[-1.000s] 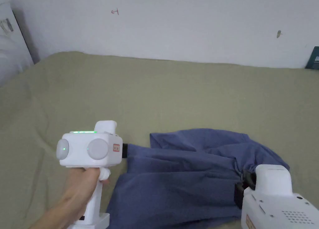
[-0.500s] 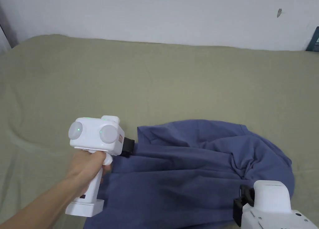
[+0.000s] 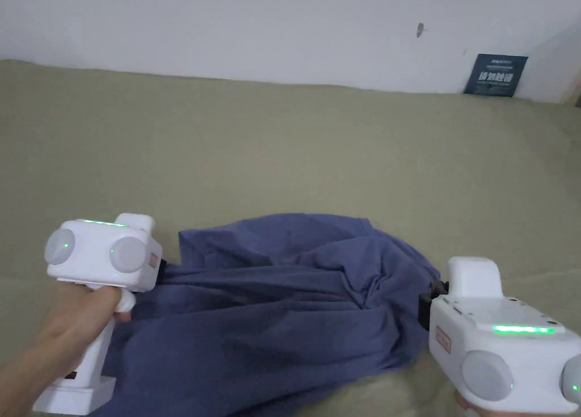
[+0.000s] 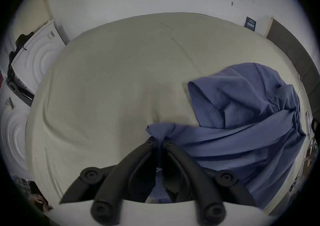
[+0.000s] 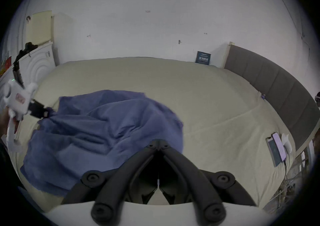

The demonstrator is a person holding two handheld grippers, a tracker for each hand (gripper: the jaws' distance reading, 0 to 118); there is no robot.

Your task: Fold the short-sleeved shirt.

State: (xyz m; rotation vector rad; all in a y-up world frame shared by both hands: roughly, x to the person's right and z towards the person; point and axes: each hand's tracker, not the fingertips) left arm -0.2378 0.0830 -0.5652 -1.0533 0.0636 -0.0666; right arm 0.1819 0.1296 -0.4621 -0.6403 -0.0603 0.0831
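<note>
A blue short-sleeved shirt [image 3: 272, 316] lies crumpled on the olive bed sheet [image 3: 283, 140]. My left gripper [image 3: 164, 268] is at its left side, held in a hand. In the left gripper view the jaws [image 4: 160, 140] are shut on a bunched corner of the shirt [image 4: 242, 126]. My right gripper [image 3: 426, 316] is at the shirt's right edge. In the right gripper view its jaws [image 5: 158, 145] are pressed together against the edge of the shirt [image 5: 103, 126], and the left gripper [image 5: 46, 113] shows far left. Long creases run across the cloth between the two grippers.
The white wall runs behind the bed, with a dark sign [image 3: 495, 75] leaning on it at the right. A grey padded headboard [image 5: 277, 87] borders the right side, with phones [image 5: 277, 150] beside it. White cabinets [image 4: 34, 60] stand left of the bed.
The head camera has swung to the right. The left gripper still holds its corner. The right gripper now sits higher, at the shirt's right edge, and the cloth is drawn longer between the two.
</note>
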